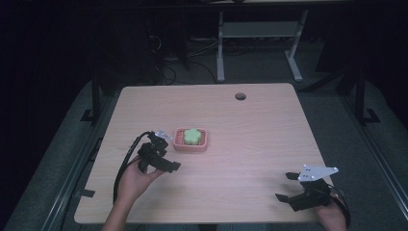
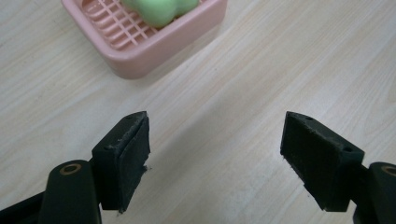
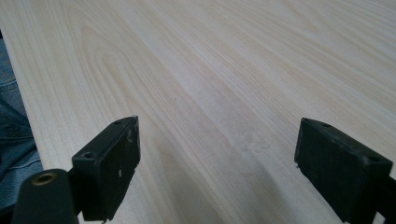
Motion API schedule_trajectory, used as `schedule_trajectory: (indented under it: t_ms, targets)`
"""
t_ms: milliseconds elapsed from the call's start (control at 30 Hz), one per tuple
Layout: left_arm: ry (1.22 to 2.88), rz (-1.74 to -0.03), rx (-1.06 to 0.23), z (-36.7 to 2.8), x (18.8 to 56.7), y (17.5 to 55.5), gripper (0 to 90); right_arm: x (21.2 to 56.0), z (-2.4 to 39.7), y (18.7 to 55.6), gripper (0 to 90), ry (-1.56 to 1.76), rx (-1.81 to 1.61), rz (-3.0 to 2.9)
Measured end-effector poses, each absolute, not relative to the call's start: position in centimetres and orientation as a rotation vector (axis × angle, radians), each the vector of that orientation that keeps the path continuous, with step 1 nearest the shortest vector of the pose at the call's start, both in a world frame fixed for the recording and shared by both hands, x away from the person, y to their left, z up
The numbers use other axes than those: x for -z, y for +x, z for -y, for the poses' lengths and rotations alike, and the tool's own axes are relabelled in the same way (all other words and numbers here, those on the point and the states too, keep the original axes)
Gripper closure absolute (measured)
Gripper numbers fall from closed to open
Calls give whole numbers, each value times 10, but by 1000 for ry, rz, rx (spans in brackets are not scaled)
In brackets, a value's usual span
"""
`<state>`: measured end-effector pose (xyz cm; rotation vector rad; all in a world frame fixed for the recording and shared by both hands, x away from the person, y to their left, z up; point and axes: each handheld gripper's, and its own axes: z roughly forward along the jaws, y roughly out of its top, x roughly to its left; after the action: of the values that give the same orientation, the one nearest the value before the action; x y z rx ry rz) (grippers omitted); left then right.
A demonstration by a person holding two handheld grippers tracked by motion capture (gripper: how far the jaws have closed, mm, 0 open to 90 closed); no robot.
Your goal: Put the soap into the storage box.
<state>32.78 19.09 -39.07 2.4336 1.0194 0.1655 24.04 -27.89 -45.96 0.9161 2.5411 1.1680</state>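
From the high view, a pale wooden table (image 1: 250,144) carries a pink tray (image 1: 191,140) left of centre, and a green flower-shaped soap (image 1: 192,135) lies inside it. The left gripper (image 1: 163,154) sits just beside the tray's left end, held in a hand (image 1: 136,180) that comes up from the bottom edge, with a black cable looping off its back; at this size its jaws look spread, though that is hard to be sure of here. The right gripper (image 1: 287,186) rests near the table's front right corner, well apart from the tray, its grey plate on top and its two jaws plainly parted with nothing between them. A round hole (image 1: 240,96) marks the far side of the tabletop. In the left gripper view, the two black jaws stand wide apart over bare wood and grasp nothing; the tray (image 2: 140,51) lies ahead and to the upper left, clear of both jaws, with the soap (image 2: 159,10) resting on its slatted floor at the top edge. In the right gripper view, the jaws are again wide open and empty above the wood grain, and blue cloth (image 3: 14,140) shows past the table edge at the left.
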Motion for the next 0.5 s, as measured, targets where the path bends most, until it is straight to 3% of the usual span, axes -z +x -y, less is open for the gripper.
schedule_trajectory:
  t_ms: [500]
  targets:
    - [2404, -1029, -155, -202, 402, 310, 236, 461, 280, 241, 138, 923, -1168, -2539]
